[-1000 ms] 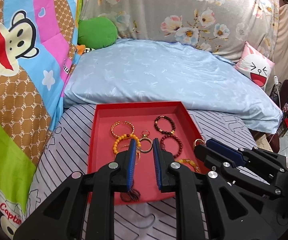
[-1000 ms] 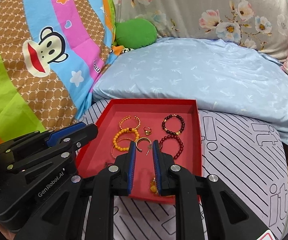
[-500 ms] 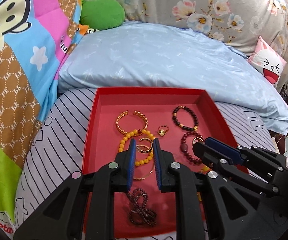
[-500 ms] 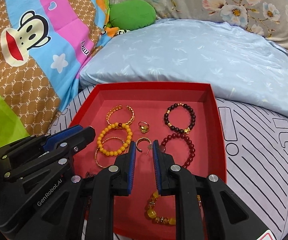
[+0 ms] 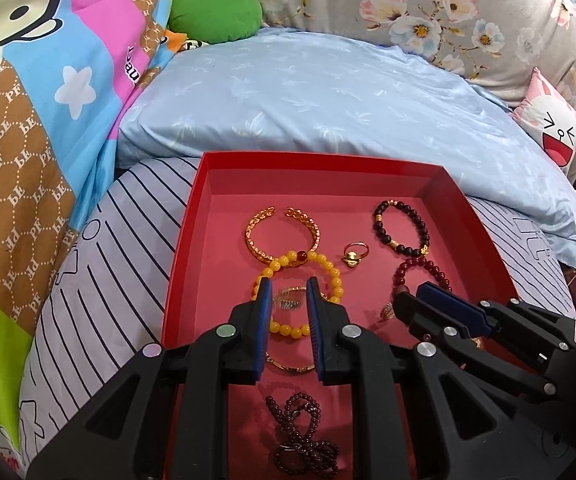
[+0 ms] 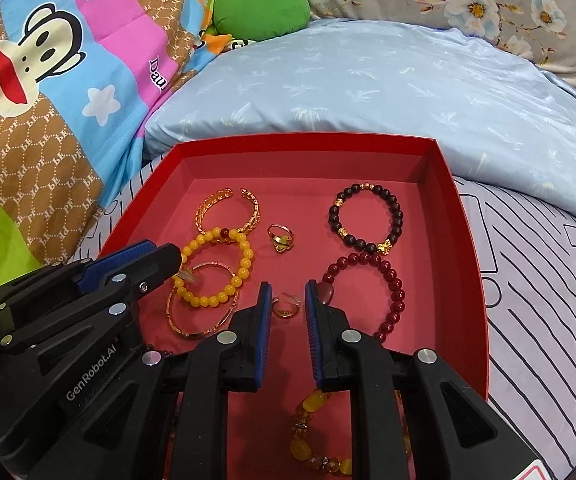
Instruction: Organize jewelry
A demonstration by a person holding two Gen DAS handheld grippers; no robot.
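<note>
- Both grippers have moved in over the red tray [image 5: 184,236] since a moment ago.
- The left gripper [image 5: 288,292], jaws parted and empty, hangs above the yellow bead bracelet [image 5: 333,276].
- The right gripper [image 6: 286,294], also parted and empty, frames a small gold ring [image 6: 286,309].
- Dark bead bracelets [image 6: 363,220] lie toward the tray's far right.
- The right gripper hides part of an amber bracelet [image 6: 311,404].

Thin gold bangle [image 5: 289,366] mostly hidden behind left gripper [image 5: 286,294] fingers in left wrist view. Small gold piece [image 5: 288,298] between those fingers blurred, kind unclear. Dark bead necklace [image 5: 303,436] cut by bottom edge. In right wrist view, amber chunk bracelet [image 6: 311,436] partly behind right gripper [image 6: 286,294], cut at bottom. Dark red bead bracelet [image 5: 415,276] lower half covered by other gripper.
</note>
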